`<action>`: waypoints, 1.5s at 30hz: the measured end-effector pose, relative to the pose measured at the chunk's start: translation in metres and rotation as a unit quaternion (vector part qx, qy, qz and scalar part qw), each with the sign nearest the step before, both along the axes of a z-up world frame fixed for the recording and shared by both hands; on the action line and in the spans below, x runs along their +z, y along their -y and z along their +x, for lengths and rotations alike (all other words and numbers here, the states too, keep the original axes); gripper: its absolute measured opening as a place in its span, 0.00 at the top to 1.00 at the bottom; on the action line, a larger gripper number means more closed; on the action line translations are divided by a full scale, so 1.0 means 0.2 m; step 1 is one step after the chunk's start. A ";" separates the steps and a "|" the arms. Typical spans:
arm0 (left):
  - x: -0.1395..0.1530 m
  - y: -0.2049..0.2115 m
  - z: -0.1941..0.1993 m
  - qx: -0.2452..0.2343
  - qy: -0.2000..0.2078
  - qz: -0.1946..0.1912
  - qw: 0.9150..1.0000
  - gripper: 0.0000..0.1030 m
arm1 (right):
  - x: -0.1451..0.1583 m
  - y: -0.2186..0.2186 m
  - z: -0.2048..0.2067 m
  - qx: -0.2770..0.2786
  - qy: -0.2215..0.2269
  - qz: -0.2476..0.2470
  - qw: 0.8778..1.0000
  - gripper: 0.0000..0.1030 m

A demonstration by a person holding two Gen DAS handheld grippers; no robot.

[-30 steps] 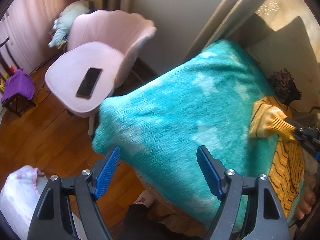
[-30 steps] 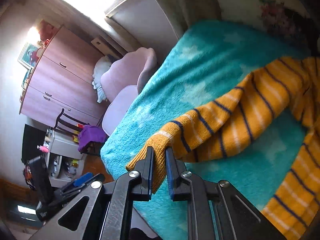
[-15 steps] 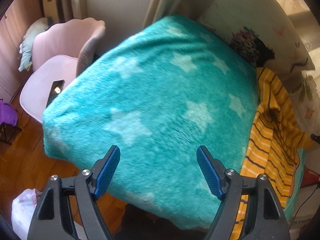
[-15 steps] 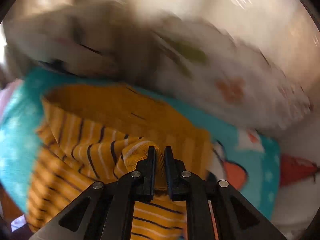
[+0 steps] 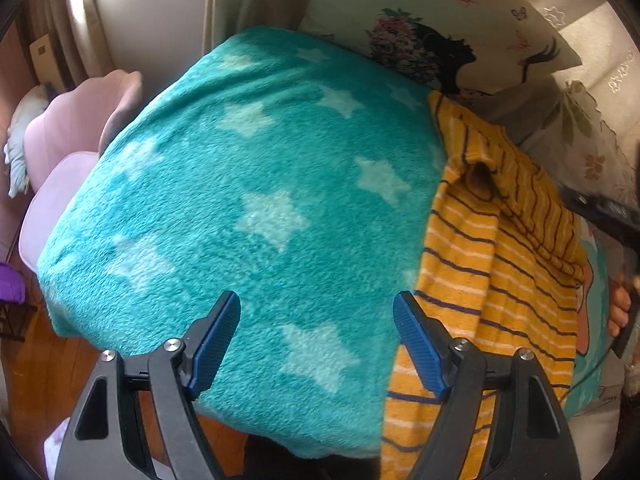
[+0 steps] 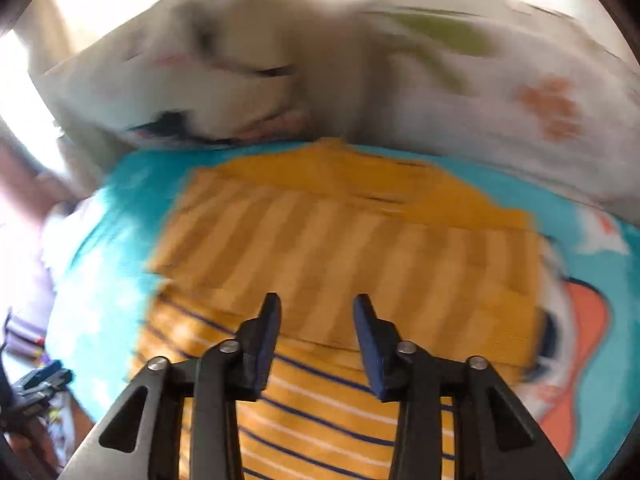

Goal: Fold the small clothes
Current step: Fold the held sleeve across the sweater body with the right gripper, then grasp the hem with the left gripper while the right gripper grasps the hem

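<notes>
Released a moment ago, our striped sweater (image 6: 340,248) lies on the teal blanket (image 5: 248,200), both grippers' jaws spread empty, the right gripper (image 6: 316,320) having just opened above it and the left gripper (image 5: 318,338) over the blanket.

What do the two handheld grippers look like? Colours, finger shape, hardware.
Both match. The left gripper has a black frame with triangular cut-outs, silver round-headed pivot screws, and two angled fingers faced with blue ribbed pads. The right gripper shows the same black frame, silver screws and blue pads. No cables or markings are visible on either, and no sleeve shows.
</notes>
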State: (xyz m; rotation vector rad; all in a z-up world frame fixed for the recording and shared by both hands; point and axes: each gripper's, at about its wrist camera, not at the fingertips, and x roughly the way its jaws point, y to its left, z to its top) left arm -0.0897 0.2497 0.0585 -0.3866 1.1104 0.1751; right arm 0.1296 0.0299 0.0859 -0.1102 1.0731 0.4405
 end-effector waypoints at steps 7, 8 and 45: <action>-0.02 -0.05 -0.04 -0.006 -0.008 0.003 1.000 0.24 | -0.32 -0.52 0.16 0.002 -0.071 0.026 0.997 0.68; -0.03 -0.08 -0.05 -0.004 -0.009 0.002 1.000 0.24 | -0.40 -0.59 0.15 0.010 -0.099 0.035 0.994 0.68; -0.07 0.42 -0.11 -0.047 -0.030 0.020 0.998 0.24 | -0.30 1.19 -0.75 -0.224 -0.067 0.062 0.970 0.49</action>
